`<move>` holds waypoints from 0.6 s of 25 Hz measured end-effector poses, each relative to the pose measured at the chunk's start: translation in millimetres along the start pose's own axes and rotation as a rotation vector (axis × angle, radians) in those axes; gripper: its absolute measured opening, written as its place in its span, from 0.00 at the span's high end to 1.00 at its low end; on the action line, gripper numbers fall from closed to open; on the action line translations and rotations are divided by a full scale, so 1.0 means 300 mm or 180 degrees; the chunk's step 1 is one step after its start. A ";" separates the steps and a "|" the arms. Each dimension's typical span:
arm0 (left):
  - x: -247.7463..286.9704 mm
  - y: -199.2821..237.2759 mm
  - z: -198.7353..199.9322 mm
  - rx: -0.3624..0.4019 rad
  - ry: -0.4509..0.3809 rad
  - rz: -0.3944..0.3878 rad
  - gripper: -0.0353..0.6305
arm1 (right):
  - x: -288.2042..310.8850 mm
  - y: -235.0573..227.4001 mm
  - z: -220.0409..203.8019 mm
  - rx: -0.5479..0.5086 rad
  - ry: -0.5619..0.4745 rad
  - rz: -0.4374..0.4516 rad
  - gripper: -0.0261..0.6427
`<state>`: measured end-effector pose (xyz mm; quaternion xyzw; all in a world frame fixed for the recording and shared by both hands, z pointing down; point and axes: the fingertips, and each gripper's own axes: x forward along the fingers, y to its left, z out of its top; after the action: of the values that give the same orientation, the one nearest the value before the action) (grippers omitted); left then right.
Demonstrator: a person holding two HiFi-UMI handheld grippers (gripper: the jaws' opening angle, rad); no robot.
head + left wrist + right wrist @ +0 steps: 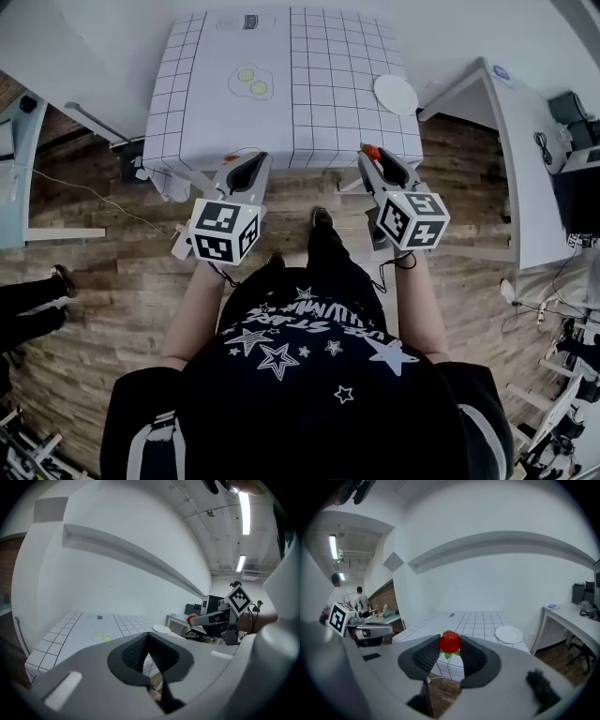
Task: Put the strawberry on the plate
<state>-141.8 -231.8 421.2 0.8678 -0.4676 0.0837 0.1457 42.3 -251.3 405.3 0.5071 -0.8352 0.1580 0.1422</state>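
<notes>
A red strawberry (450, 642) with green leaves is pinched between the jaws of my right gripper (450, 645), held in the air just before the near edge of the white gridded table (328, 112). From above, the strawberry (371, 151) shows at the tip of the right gripper (368, 154). The white plate (396, 94) lies near the table's right edge, beyond the strawberry; the right gripper view has the plate (509, 633) ahead and to the right. My left gripper (255, 157) hangs level with it at the table's near edge, jaws together and empty (148, 635).
A fried-egg toy (251, 82) lies on the table's left-middle. A white desk (525, 141) stands to the right of the table, with a narrow gap of wooden floor (450, 141) between. Two people (360, 599) stand far off to the left.
</notes>
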 end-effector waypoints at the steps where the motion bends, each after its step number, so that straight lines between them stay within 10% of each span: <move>1: 0.010 0.004 0.002 0.0004 0.0002 0.0019 0.93 | 0.013 -0.016 0.006 0.0008 -0.0009 0.0008 0.75; 15: 0.374 0.023 0.102 -0.0021 0.0031 0.0311 0.93 | 0.270 -0.357 0.161 -0.0005 -0.0087 0.0289 0.75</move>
<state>-85.8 -333.7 425.2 0.8431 -0.5090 0.0934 0.1465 97.9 -382.6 406.5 0.4707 -0.8594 0.1568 0.1239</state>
